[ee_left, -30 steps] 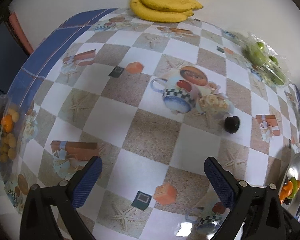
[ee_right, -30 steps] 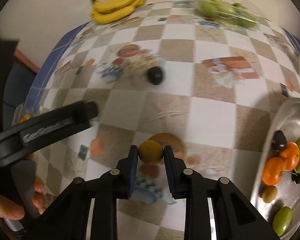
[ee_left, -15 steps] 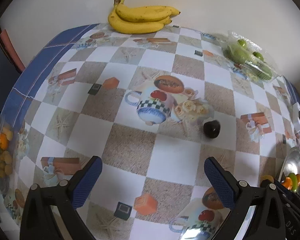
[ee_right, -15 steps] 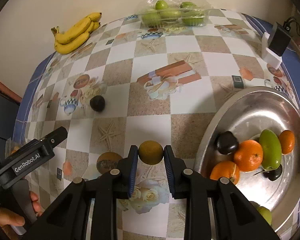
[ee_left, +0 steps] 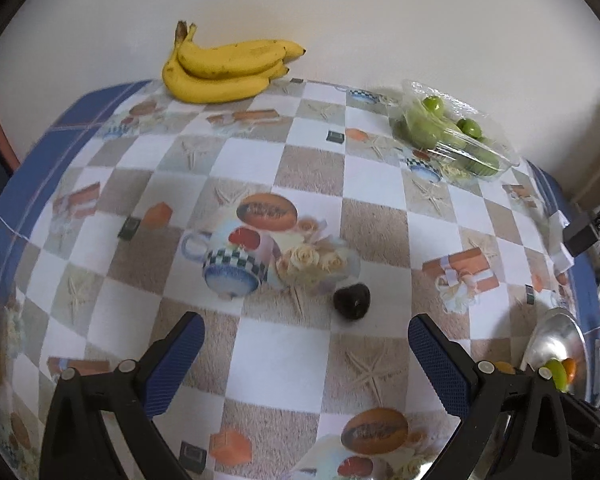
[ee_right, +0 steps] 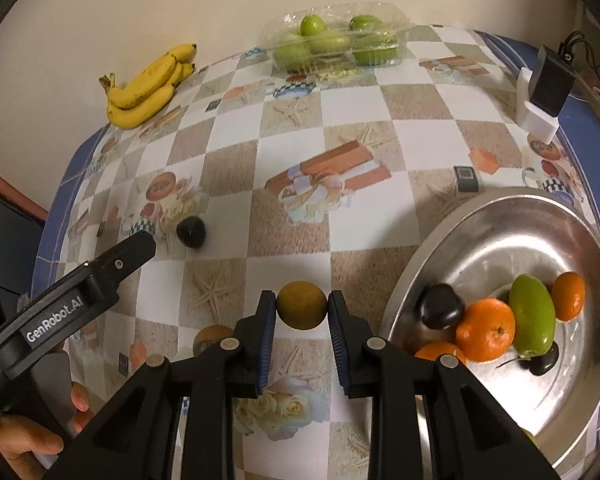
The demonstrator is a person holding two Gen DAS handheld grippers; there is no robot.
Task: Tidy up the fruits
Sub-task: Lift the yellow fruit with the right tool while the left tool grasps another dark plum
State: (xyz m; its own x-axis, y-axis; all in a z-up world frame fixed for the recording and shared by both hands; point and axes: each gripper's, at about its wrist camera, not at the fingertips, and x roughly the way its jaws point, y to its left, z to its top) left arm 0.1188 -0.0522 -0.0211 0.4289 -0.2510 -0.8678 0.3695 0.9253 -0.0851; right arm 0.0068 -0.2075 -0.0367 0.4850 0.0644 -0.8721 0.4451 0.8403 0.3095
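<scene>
Checkered, picture-printed counter (ee_right: 292, 128) against a plain pale wall. Far left: bunch of bananas (ee_left: 224, 68); far right: clear clamshell of green fruit (ee_right: 336, 42). Right side: steel bowl (ee_right: 496, 236) holding oranges, a green mango-like fruit and dark fruits.

Right gripper (ee_right: 302, 316): jaws clenched on a small round yellow-brown fruit (ee_right: 301, 305), held above the counter just left of the bowl's near rim. Compared with a second ago: fruit carried rightward across the counter, bowl swung from the frame edge to fill the right half of the right wrist view. Meaning for the task: transport nearly done; remaining, by judgement, a short shift right over the rim and a release among the fruits already gathered.

Left gripper (ee_left: 304, 356): jaws released, spread wide, grasping nothing. Lone dark plum-like fruit (ee_left: 351, 301) on the counter just ahead of the jaws, slightly right of centre, nearer the frame centre than a second ago. Likely the next pickup for this side.

Risk, by judgement: round fruit apt to roll if dropped on the bowl's sloped wall; low release advisable.
</scene>
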